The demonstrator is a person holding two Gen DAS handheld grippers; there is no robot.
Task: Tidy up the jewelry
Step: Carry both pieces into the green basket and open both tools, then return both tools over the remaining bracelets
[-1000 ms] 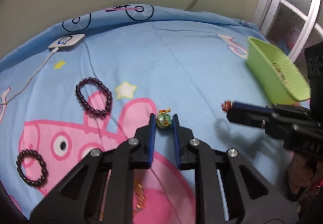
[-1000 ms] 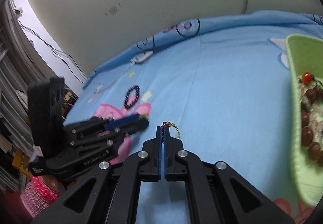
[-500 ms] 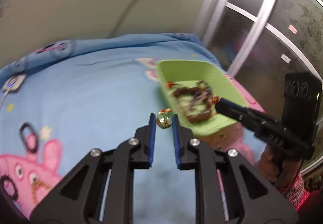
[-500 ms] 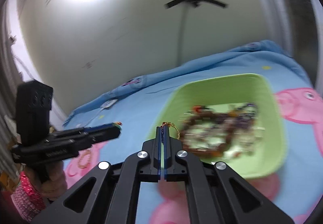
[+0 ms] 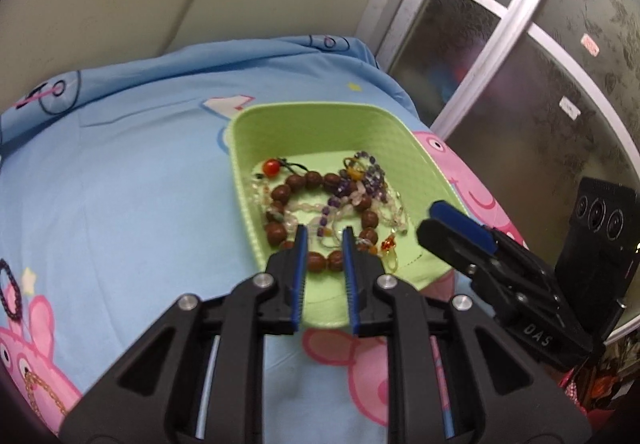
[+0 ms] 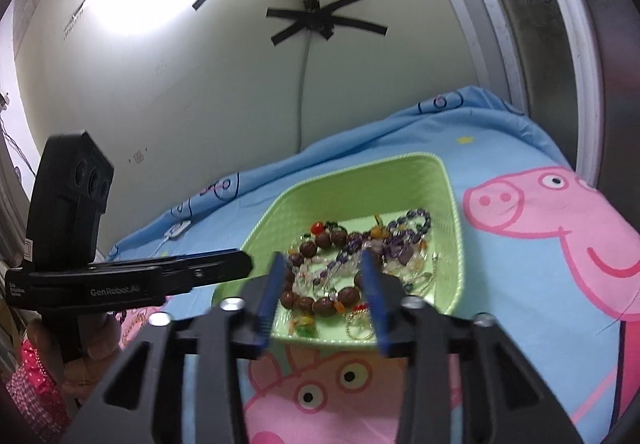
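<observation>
Green charm (image 6: 306, 322) and gold ring (image 6: 357, 320) now in tray (image 6: 454, 203)

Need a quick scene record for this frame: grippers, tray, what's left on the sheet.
left gripper: over tray, fingers slightly apart, nothing between
right gripper: over tray's near edge, fingers opening, nothing between
tray: green, on bedsheet
tray contents: brown bead bracelet, purple strand, green charm, small gold piece
outside tray: dark bracelet, gold chain
</observation>
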